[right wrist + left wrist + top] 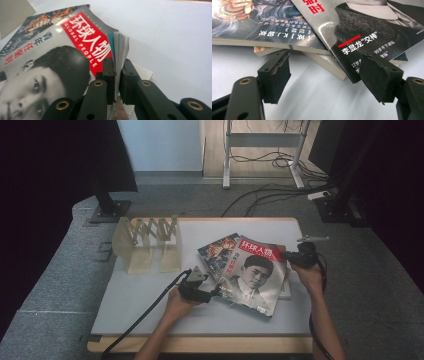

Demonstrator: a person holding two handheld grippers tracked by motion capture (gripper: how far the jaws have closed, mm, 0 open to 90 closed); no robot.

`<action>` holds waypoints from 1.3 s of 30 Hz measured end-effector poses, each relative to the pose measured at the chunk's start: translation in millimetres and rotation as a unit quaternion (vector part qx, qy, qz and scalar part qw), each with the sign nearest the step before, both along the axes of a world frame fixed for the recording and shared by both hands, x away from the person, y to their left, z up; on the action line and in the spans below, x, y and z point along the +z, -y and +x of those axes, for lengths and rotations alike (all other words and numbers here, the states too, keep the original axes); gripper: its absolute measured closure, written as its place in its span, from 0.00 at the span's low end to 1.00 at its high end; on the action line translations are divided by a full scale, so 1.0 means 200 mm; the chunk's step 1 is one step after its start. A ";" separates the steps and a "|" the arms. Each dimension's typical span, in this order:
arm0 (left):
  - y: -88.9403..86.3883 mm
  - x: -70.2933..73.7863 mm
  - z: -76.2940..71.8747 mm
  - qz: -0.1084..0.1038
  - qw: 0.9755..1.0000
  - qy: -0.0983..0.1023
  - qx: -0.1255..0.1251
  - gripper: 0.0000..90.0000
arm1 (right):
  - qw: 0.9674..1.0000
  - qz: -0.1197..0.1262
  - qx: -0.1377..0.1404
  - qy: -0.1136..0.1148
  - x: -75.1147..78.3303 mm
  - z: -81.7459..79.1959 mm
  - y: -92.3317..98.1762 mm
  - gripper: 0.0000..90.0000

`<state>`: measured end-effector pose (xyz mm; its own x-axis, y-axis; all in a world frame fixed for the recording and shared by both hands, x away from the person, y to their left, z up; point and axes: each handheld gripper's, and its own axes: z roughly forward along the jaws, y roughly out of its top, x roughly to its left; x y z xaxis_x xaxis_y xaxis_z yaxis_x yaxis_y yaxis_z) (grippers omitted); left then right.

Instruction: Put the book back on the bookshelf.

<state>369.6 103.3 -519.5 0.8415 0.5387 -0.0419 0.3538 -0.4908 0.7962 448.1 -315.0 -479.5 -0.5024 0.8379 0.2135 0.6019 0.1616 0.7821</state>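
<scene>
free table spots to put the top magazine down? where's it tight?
Bare white table lies along the near edge, in front of the wooden rack and left of the left gripper. A second strip runs between the rack and the far right corner. The right half is crowded: stacked books and top magazine, its edge pinched by the right gripper.

The high view is dim and slightly soft, darkened to near black at both sides, while the white table (150, 305) is lit evenly from above. In the left gripper view, glare is seen on the glossy magazine (362, 32), and the black jaws are blurred at the bottom edge. In the right gripper view, the tabletop is washed out pale, and faint shadows are cast beneath the pages.
</scene>
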 end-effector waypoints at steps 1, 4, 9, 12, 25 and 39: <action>0.00 0.00 0.00 -0.001 1.000 0.000 0.001 0.26 | 1.000 0.001 0.001 0.004 0.01 -0.01 0.00 0.94; 0.00 0.00 0.00 -0.003 1.000 0.000 0.002 0.25 | 1.000 0.002 0.007 0.014 0.05 -0.02 -0.02 0.95; -0.01 0.00 0.01 -0.006 1.000 -0.006 0.003 0.23 | 0.999 -0.002 0.015 0.030 0.12 -0.05 -0.05 0.95; -0.01 0.01 0.02 -0.008 1.000 -0.014 0.002 0.21 | 0.999 -0.003 0.019 0.039 0.17 -0.06 -0.06 0.95; 0.01 0.05 0.02 -0.010 0.999 -0.026 -0.019 0.18 | 0.997 -0.007 0.036 0.068 0.31 -0.15 -0.13 0.95; 0.03 0.07 0.01 -0.017 0.999 -0.026 -0.034 0.20 | 0.993 -0.003 0.066 0.094 0.41 -0.27 -0.18 0.95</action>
<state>371.2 98.3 -504.5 0.8720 0.4785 -0.1036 0.3622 -0.4880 0.7942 393.6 -278.0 -397.4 -0.6384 0.7631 0.1009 0.4187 0.2342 0.8774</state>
